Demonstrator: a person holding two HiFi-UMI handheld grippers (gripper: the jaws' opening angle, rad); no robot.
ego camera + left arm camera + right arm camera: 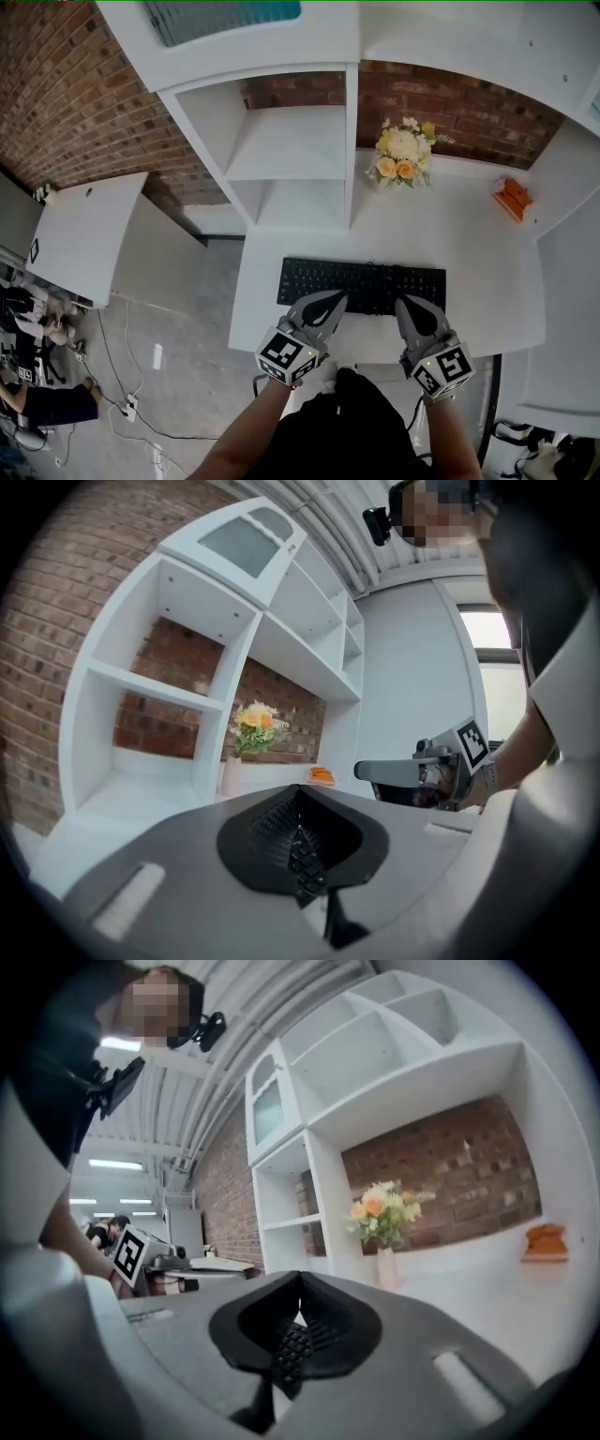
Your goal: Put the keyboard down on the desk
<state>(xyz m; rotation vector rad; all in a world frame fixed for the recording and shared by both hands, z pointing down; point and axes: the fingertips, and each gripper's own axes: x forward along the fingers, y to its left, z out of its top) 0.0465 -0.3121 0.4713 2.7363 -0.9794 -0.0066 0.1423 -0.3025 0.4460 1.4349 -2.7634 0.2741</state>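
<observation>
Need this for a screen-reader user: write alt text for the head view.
Seen from above, the left gripper and right gripper each clamp their fingers on the near edge of a black keyboard over a white desk. Behind it stand a bouquet of flowers, a small orange object and white shelves against a brick wall.

Left gripper (pixel 330 302) near left, right gripper (pixel 407 305) near right, side by side. Both point level toward the far side, tips converging slightly. I read both pairs of jaws closed together. Left forearm (pixel 251 433) and right forearm (pixel 452 439) extend from the near edge.
</observation>
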